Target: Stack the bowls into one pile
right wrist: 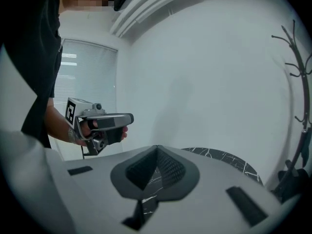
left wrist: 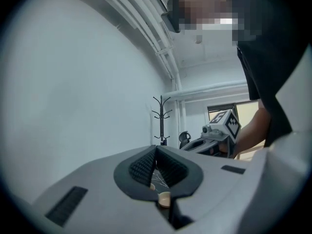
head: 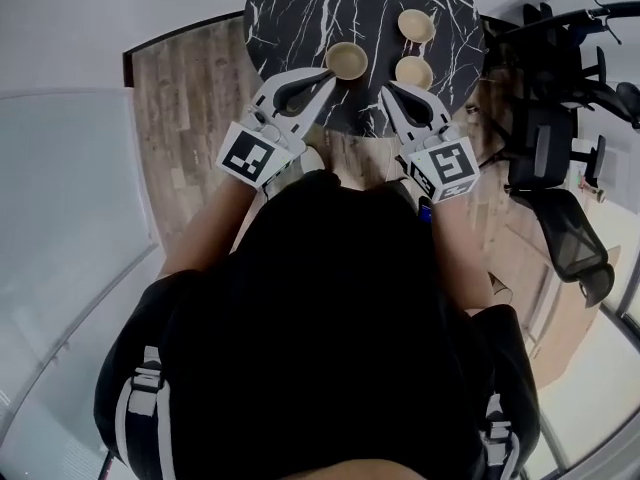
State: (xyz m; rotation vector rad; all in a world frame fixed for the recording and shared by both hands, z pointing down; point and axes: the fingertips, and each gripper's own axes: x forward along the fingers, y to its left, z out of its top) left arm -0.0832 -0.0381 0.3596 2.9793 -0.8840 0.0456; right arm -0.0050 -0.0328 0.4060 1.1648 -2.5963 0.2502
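Three tan bowls stand apart on a round black marble table (head: 300, 8): one at the near left (head: 347, 60), one at the far right (head: 416, 25), one at the near right (head: 414, 72). My left gripper (head: 328, 74) is shut and empty, its tip just short of the near-left bowl. My right gripper (head: 386, 90) is also shut and empty, over the table's near edge, beside the near-right bowl. In the left gripper view a sliver of bowl (left wrist: 164, 199) shows below the closed jaws (left wrist: 156, 150). The right gripper view shows closed jaws (right wrist: 157, 148) above the table (right wrist: 229, 160).
Black office chairs (head: 560, 168) crowd the right side of the table. Wooden floor (head: 190, 98) lies around it, with a glass partition (head: 70, 218) at the left. A coat rack (left wrist: 161, 118) stands against the white wall behind the table.
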